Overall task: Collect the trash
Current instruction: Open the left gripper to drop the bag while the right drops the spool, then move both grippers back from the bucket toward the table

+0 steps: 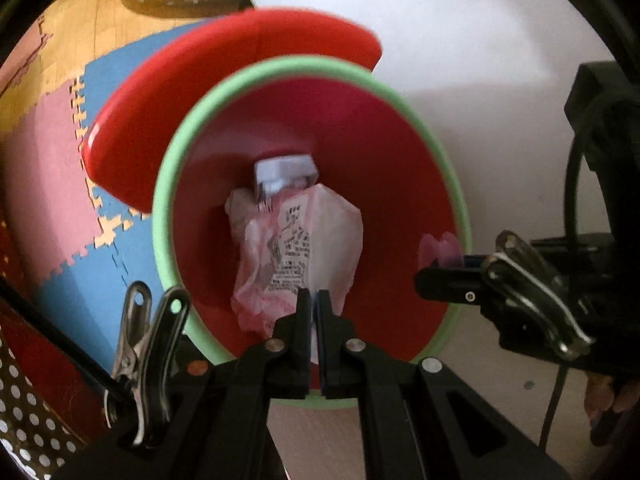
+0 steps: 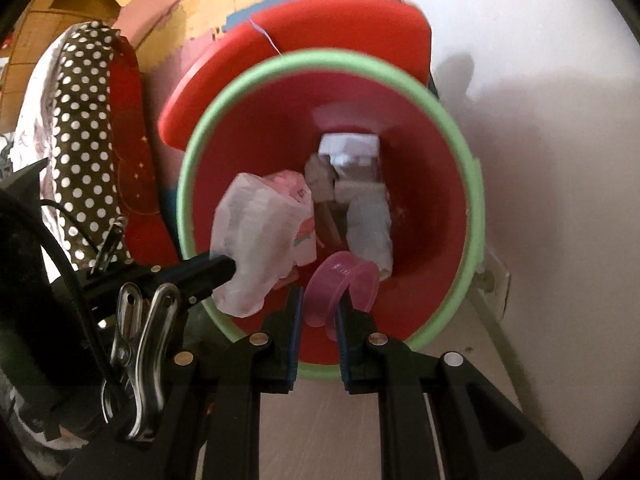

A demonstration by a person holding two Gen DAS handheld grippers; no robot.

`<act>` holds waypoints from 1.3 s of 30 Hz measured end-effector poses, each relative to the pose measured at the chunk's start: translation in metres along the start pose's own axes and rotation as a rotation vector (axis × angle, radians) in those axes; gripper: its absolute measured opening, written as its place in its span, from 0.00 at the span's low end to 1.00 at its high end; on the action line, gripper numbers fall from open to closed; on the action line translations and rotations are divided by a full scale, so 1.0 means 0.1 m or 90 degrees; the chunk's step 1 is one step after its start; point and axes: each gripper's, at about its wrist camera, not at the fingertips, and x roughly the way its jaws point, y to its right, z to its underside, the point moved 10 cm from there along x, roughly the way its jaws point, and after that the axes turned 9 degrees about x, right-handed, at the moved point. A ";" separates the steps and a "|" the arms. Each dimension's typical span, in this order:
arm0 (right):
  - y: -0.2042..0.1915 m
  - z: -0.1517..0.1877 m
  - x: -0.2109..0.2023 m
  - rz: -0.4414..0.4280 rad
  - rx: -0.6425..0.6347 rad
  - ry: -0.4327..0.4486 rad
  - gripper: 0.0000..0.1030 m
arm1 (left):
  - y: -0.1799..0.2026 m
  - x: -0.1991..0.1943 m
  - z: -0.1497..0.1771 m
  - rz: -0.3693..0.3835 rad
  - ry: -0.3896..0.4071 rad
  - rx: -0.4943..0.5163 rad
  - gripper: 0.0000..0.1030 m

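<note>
The left gripper (image 1: 313, 300) has its fingers pressed together on the lower edge of a crumpled pink-and-white wrapper (image 1: 298, 256), which hangs over the mouth of a red bin with a green rim (image 1: 160, 208). In the right wrist view the same gripper (image 2: 234, 268) reaches in from the left with the wrapper (image 2: 260, 240) bunched at its tip, above the near left part of the bin's opening.

The right gripper (image 2: 318, 300) holds a translucent pink spool (image 2: 340, 286) between its blue-padded fingers, which are closed on the spool's sides; it sits just over the near edge of the bin (image 2: 184, 200). From the left wrist view this gripper (image 1: 440, 276) enters from the right, the spool (image 1: 438, 248) showing at the bin's right inner wall.

Deeper in the bin lie a small white box (image 2: 348, 146) and more pale crumpled scraps (image 2: 370, 224) on the bottom. The box (image 1: 284, 174) also shows beyond the wrapper.

Behind the bin's far edge its red lid (image 1: 224, 80) stands tilted open. The bin stands on the floor by a white wall (image 1: 460, 20); to its left are coloured foam floor mats (image 1: 52, 160) and a dotted brown cloth (image 2: 84, 120).
</note>
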 end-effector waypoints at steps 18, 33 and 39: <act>0.24 0.30 0.48 0.073 0.010 -0.128 0.17 | 0.09 0.32 0.30 0.003 -0.074 -0.003 0.03; 0.37 0.15 0.41 0.081 0.041 -0.104 0.39 | 0.08 0.15 0.21 0.025 -0.045 -0.045 0.57; 0.28 -0.16 0.07 0.019 0.060 0.021 0.67 | 0.09 -0.09 0.09 0.039 -0.015 -0.034 0.63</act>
